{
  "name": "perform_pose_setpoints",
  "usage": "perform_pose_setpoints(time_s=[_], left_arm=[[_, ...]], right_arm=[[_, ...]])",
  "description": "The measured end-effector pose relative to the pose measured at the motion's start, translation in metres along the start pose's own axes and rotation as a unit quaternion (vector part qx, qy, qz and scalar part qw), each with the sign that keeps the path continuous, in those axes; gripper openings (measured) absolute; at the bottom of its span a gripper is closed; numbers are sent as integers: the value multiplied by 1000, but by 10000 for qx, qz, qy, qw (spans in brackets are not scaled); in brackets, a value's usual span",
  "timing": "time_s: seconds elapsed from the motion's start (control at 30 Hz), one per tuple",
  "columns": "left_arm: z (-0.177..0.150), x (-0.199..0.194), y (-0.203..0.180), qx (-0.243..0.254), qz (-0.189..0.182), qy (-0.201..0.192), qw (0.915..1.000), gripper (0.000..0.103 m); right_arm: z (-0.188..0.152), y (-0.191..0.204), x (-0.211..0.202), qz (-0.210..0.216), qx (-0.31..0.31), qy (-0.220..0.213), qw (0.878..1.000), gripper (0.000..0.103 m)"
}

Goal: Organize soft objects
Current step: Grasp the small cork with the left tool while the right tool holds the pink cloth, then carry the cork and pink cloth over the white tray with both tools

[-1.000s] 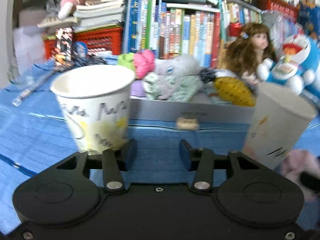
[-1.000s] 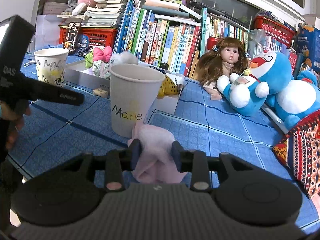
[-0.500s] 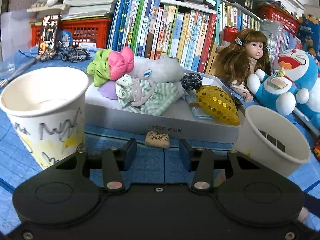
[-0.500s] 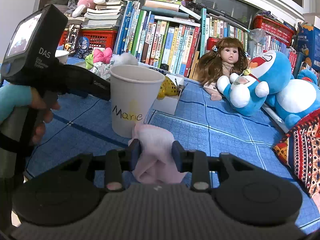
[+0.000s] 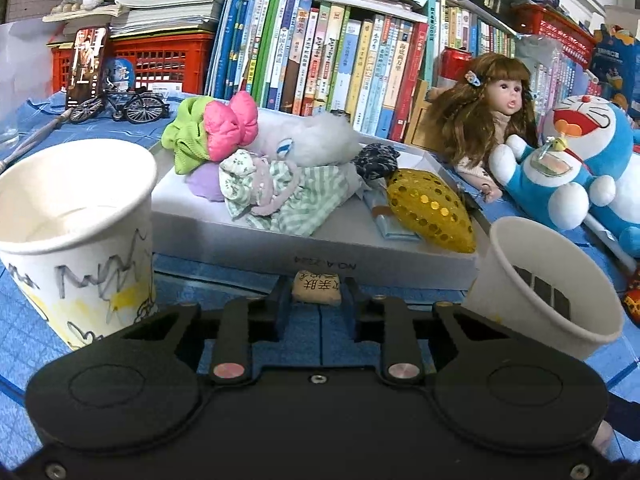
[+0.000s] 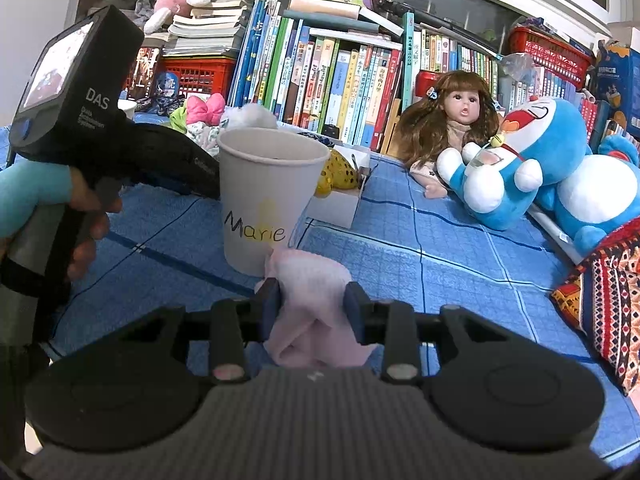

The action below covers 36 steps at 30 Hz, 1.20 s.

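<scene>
Left gripper [image 5: 316,298] has moved in from the cup, jaws closing around small tan block [image 5: 317,289]; right gripper [image 6: 313,308] stays clamped on pink cloth [image 6: 310,312]

Big blue-and-white plush cat [image 5: 576,168] cut off at right edge. Scribbled white paper cup [image 6: 127,109] mostly hidden behind black handheld gripper body [image 6: 80,96]. Book spine words too small.

A pink bow [image 5: 231,125] tops a lime-green cloth [image 5: 187,140]. The pouch [image 5: 430,210] is gold-sequinned, the cloth [image 5: 304,200] green-and-white striped. The tablecloth [image 6: 420,256] is blue-checked. The plush cat [image 6: 516,164] is blue and white, the crate [image 5: 160,60] red.
</scene>
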<state>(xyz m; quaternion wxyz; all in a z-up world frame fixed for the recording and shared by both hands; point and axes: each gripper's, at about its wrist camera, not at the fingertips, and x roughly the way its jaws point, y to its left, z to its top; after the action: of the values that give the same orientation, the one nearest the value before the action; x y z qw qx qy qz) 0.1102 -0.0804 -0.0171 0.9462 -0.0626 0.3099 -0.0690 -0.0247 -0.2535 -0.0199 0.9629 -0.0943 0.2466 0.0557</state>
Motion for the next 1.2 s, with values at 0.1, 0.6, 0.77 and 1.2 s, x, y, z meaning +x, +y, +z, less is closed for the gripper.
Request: perform_pose_setpoints(time_s=[0.1,0.6,0.77,1.2], left_arm=[[-3,-8,-2,111,-33,-37,9999,25],[9,-81,-9,878,-443,-393,9944,25],[40,-102,-3,1033,-811,-389,9906,25],[140,-92,18,1235,-943,113,9878,25]], right_arm=[[0,0,0,85,54,14,9999,40],[31,-36,-13,-152,881,-336,9954,19],[66,-49,-14,-44,981,-562,9936,19],[167,-42,24,736,1136,-459,9897,19]])
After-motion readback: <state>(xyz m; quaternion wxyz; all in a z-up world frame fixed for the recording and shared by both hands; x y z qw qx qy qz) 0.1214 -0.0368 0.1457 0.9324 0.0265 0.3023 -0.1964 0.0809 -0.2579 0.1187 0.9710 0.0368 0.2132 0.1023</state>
